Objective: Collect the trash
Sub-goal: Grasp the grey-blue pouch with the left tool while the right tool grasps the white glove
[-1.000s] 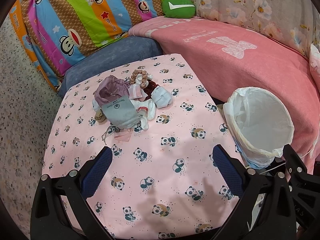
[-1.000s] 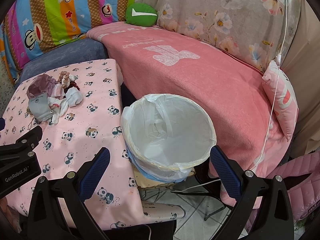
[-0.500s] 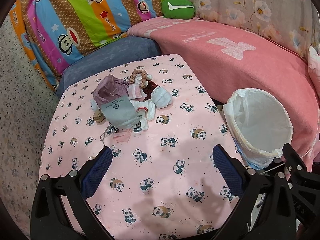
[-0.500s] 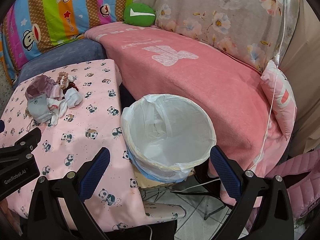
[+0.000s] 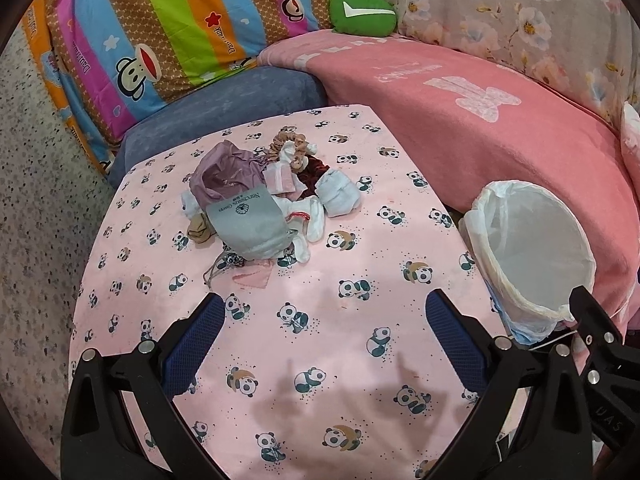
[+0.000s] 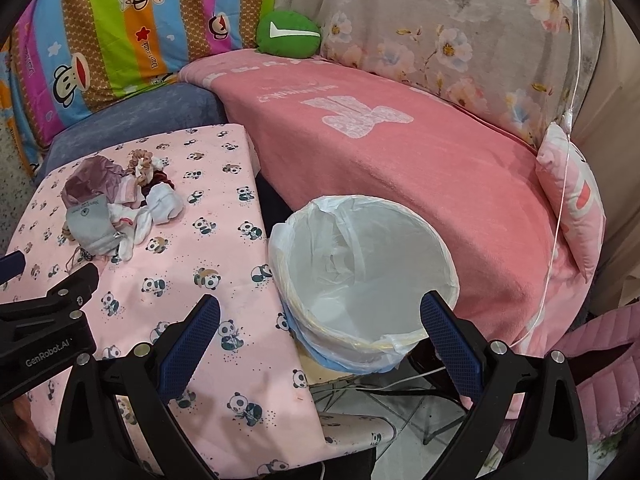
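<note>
The left gripper [image 5: 325, 312] and right gripper [image 6: 320, 312] both gape wide, holding nothing. A heap of trash [image 5: 264, 200], with a grey drawstring pouch [image 5: 252, 224] and scrunchies, lies near the panda-print table's [image 5: 320, 360] far edge. The white-lined bin [image 6: 362, 276] stands just beside its right edge.

"Narcissus Garro" or similar is printed, upside down and hard to read, on the grey pouch [image 5: 256, 224] in the pile. "Paul Frank" and "Captain" are repeated on the striped monkey-print fabric [image 5: 160, 32]. "GenRobot.AI" is marked on the left gripper [image 6: 48, 356] body, seen from the right wrist.
</note>
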`<state>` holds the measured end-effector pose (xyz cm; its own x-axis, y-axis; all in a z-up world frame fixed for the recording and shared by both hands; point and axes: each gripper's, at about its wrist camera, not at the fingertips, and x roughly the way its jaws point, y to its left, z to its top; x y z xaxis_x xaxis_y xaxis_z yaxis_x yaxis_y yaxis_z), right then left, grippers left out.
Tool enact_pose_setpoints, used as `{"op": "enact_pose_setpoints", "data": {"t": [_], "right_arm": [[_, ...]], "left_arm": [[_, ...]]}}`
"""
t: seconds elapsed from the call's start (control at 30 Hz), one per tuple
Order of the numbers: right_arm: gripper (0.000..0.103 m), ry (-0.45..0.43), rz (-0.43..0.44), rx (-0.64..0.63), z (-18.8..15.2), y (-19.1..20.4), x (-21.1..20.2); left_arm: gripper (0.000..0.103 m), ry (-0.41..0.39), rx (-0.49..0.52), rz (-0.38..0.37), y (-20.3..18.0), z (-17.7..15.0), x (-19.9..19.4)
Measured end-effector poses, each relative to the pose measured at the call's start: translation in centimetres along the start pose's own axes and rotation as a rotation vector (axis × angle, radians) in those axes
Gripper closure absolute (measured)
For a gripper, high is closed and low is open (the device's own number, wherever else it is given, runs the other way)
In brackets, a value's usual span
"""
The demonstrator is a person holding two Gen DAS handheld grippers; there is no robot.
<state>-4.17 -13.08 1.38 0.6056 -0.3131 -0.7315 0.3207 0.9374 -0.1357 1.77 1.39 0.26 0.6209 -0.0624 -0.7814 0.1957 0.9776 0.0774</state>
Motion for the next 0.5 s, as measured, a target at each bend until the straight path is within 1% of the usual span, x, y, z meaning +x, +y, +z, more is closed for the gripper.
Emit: {"op": "enact_pose_setpoints", "data": {"t": [0.17,0.27,0.5], "right_arm": [[0.005,-0.016,0.014,0.006,0.6,1.4,0.6],[0.005,-0.029,0.024,0.01,1.1,2.3,1.1],[0.005,-0.029,0.081,-0.005,2.4,5.8,3.3]], "left_arm": [[0.007,0.012,-0.045,0.01,2.9,0.4,1.7],[0.007,0.012,-0.077,-0.01,5.0,0.6,3.0],[0.007,0.009,-0.151,0.001,9.7,1.1,5.6]]}}
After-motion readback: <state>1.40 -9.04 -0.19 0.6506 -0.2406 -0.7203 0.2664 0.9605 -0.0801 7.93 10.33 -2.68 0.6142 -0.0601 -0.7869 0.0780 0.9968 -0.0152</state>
